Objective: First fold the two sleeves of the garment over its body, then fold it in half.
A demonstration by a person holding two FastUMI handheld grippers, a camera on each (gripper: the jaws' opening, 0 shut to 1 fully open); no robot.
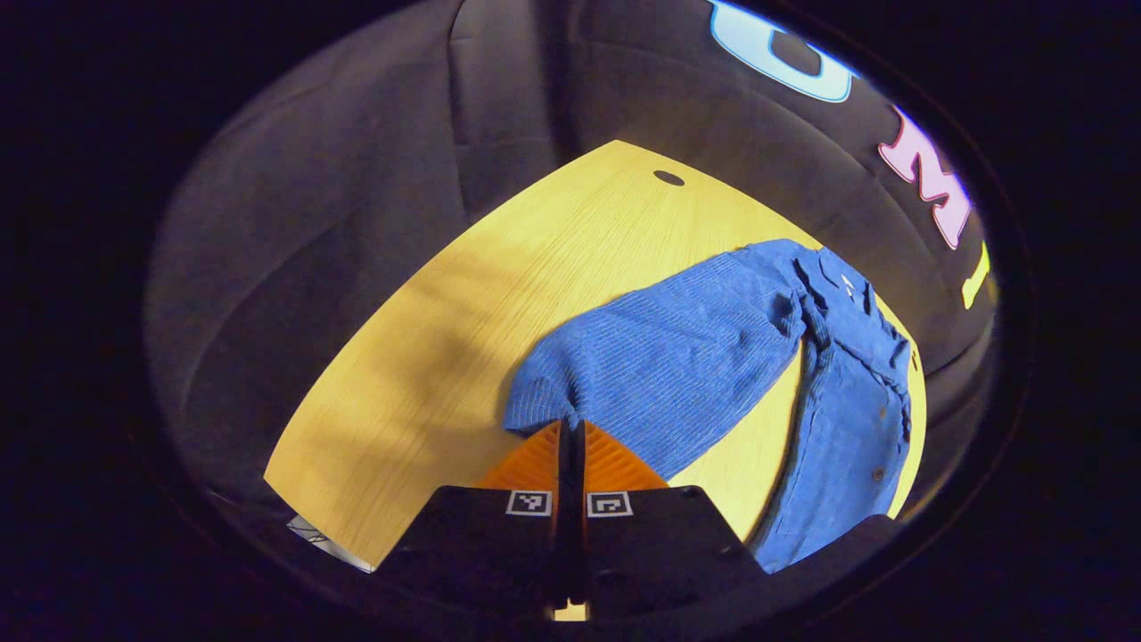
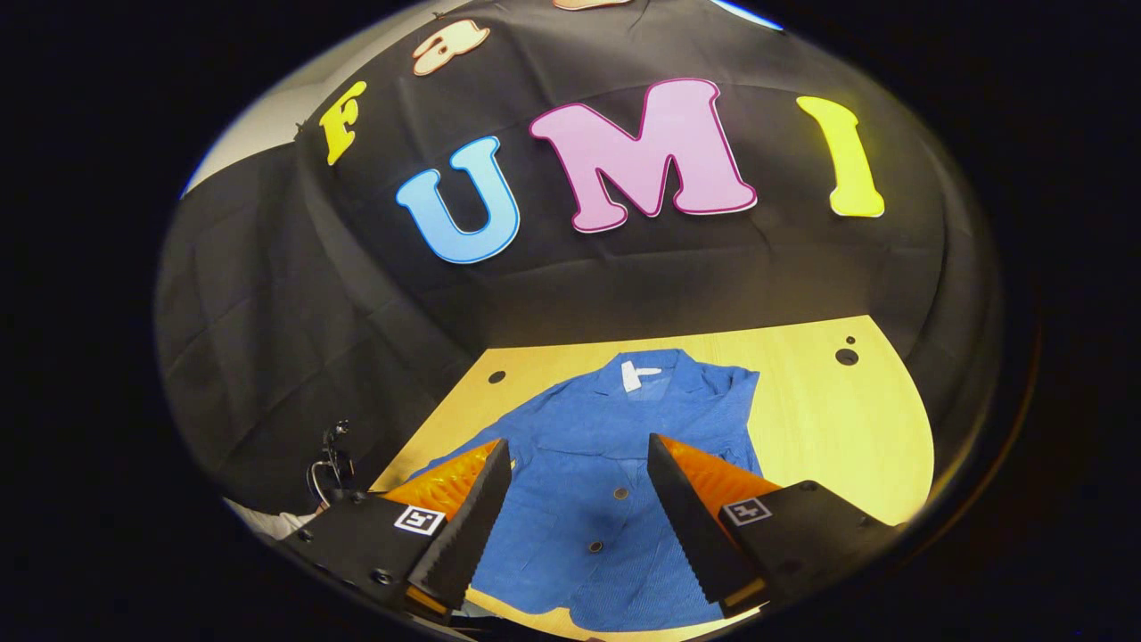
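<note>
Two grippers work a blue garment [image 2: 588, 473] lying on the yellow surface [image 1: 463, 312]. The left gripper [image 1: 570, 426] has its fingers closed together at the cuff of one sleeve [image 1: 660, 357], seemingly pinching its edge (the contact itself is hidden). From there the sleeve runs long toward 1 o'clock, up to the collar end, with the body at 3 o'clock. The right gripper [image 2: 579, 464] hovers wide open and empty above the buttoned front. The left one is better placed to carry the sleeve across.
</note>
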